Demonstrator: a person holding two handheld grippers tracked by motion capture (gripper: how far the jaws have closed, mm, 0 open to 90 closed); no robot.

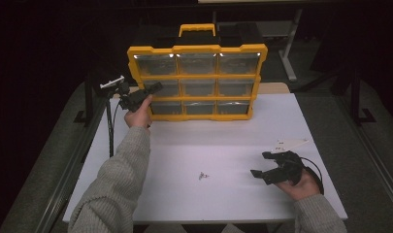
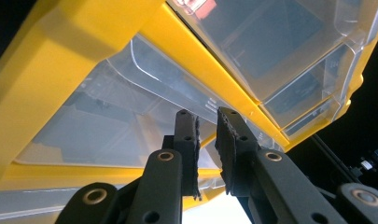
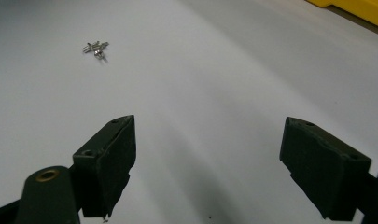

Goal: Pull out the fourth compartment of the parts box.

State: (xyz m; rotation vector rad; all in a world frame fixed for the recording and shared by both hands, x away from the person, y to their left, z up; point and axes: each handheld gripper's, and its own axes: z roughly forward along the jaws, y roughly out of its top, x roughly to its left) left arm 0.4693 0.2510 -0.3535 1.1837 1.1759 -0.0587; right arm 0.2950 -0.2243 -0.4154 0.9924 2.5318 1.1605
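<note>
We judge the step in hand as opening a drawer of the yellow parts organizer, which stands upright at the far middle of the white table. Our left gripper is at the left drawer of the middle row, its jaws drawn nearly together on the clear lip at the drawer's front; in the left gripper view the pads look to pinch that thin edge, though we cannot be sure they press. The next move, we think, calls for a straight pull toward us, gentle enough that the cabinet does not tip or slide.

The organizer is hard yellow plastic with a black back and a yellow carrying handle on top, holding nine glossy see-through drawers in three rows. Nearer us, mid-table, lie a few small metal screws, shiny and loosely heaped. Our right gripper rests at the near right, jaws wide apart and holding nothing, aimed over the matte tabletop toward the screws.
</note>
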